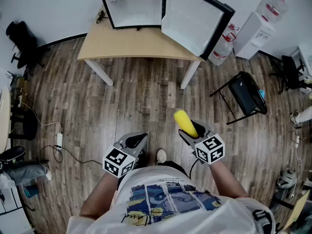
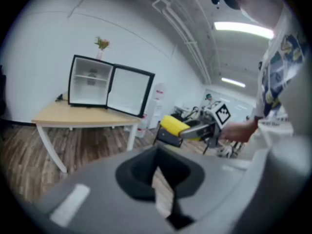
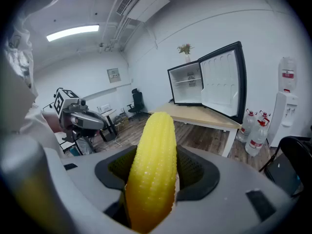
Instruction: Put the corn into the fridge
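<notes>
A yellow corn cob (image 1: 185, 122) sticks out forward from my right gripper (image 1: 193, 129), whose jaws are shut on it. In the right gripper view the corn (image 3: 153, 160) fills the space between the pads. My left gripper (image 1: 138, 140) hangs level with it on the left, jaws together and holding nothing. The black mini fridge (image 1: 134, 4) stands on a light wooden table (image 1: 136, 45) far ahead, its door (image 1: 192, 18) swung wide open to the right. Its white inside with a shelf (image 3: 187, 84) faces me. The left gripper view shows the corn (image 2: 174, 125) and the fridge (image 2: 90, 82).
A wooden floor lies between me and the table. A black folding chair (image 1: 246, 94) stands at the right, with water bottles (image 1: 224, 45) and a white dispenser (image 1: 256, 30) beyond it. Cables and a power strip (image 1: 58, 140) lie at the left; a black office chair (image 1: 22, 45) is far left.
</notes>
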A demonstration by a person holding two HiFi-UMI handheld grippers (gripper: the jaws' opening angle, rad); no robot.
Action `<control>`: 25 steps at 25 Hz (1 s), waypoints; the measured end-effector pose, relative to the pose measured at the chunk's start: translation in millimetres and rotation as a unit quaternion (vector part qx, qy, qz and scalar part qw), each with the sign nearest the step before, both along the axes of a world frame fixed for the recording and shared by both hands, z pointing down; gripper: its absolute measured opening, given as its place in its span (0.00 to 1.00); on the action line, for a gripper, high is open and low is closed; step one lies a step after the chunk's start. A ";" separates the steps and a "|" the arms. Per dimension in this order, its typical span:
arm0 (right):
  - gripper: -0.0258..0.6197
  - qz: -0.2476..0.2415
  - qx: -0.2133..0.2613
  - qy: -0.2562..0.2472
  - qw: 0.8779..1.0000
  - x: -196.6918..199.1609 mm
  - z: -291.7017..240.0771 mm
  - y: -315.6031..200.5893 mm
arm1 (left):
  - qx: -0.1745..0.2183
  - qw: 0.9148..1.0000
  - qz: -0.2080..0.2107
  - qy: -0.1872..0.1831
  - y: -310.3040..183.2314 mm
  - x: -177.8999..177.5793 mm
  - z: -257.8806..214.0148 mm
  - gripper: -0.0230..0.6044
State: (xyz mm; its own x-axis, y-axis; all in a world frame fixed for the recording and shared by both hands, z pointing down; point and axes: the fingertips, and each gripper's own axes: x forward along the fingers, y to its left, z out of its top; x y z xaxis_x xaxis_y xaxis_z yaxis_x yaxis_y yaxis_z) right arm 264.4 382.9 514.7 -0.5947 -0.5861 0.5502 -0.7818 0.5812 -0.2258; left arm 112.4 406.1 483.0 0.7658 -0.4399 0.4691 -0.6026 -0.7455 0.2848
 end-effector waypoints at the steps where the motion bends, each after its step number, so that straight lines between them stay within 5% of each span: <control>1: 0.43 -0.003 0.002 0.004 1.000 -1.1 0.7 -5.0 | 0.003 1.000 -0.005 0.006 -4.0 -1.1 -1.1 0.05; 12: 0.43 0.008 -0.002 0.015 1.000 -40.1 -4.0 -81.5 | 0.028 0.999 -0.009 0.019 -68.3 -56.1 4.1 0.05; 25: 0.43 0.046 0.030 0.043 0.998 -137.9 -55.9 -245.2 | 0.075 0.997 0.029 0.022 -189.0 -182.3 -18.4 0.05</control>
State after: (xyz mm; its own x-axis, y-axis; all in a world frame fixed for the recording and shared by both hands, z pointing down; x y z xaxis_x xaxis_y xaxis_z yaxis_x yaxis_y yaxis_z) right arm 126.5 137.7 458.8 -0.4885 -0.6694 0.5597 -0.8477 0.5162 -0.1225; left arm -69.9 217.1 464.6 0.8106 -0.4565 0.3668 -0.5462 -0.8152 0.1925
